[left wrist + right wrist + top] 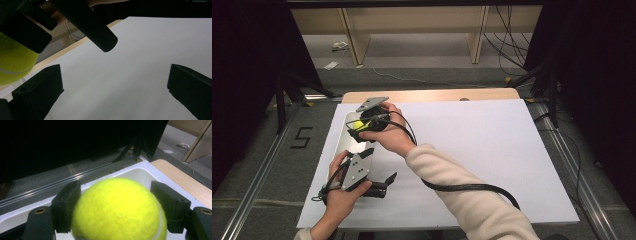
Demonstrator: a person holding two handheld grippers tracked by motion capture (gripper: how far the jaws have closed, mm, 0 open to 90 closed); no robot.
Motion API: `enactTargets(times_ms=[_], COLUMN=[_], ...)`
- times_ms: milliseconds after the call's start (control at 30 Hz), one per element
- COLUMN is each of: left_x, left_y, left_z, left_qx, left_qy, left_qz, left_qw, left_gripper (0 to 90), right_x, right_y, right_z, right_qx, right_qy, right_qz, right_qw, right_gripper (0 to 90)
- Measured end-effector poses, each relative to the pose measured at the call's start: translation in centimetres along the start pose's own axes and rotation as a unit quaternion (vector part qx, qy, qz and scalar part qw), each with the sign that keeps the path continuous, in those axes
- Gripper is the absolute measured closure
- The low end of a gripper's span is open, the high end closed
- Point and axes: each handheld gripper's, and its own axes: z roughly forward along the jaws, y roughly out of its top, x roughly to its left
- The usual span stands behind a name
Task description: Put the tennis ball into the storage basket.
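Observation:
A yellow tennis ball (117, 210) sits between the black pads (67, 205) of my right gripper (117, 206), which is shut on it. In the high view this right gripper (358, 129) holds the ball (357, 124) just over the far end of a white tray (356, 146) at the table's left side, with the right forearm reaching across. My left gripper (387, 184) rests nearer the front edge beside the tray and points right. Its jaws stand wide apart in the left gripper view (113, 92) with only white sheet between them. The ball (12, 62) shows at that view's left edge.
A white sheet (472, 150) covers most of the wooden table (432, 95). The right gripper's cable (472, 188) trails across the sheet toward the front right. Black stands and cables line the floor at both sides, and wooden shelving stands behind.

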Motion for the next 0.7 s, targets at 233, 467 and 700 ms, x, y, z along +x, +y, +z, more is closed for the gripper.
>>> enactTargets(times_ms=[233,467,700], left_x=[0.03,-0.02,-0.04], left_y=[-0.01,0.02,0.02], left_z=[0.0,-0.01,0.0], left_qx=[0.001,0.0,0.0], left_qy=[0.0,0.0,0.001], left_qz=[0.0,0.0,0.0], left_qw=[1.0,1.0,1.0], left_gripper=[0.0,0.0,0.0], right_x=[-0.01,-0.03,-0.09], right_y=[-0.04,0.12,0.15], right_z=[0.23,0.25,0.44], right_qx=[0.002,0.002,0.003], right_qy=[0.001,0.001,0.001], right_qz=[0.002,0.001,0.001], right_qw=[1.0,1.0,1.0], right_gripper=[27.5,27.5,27.5])
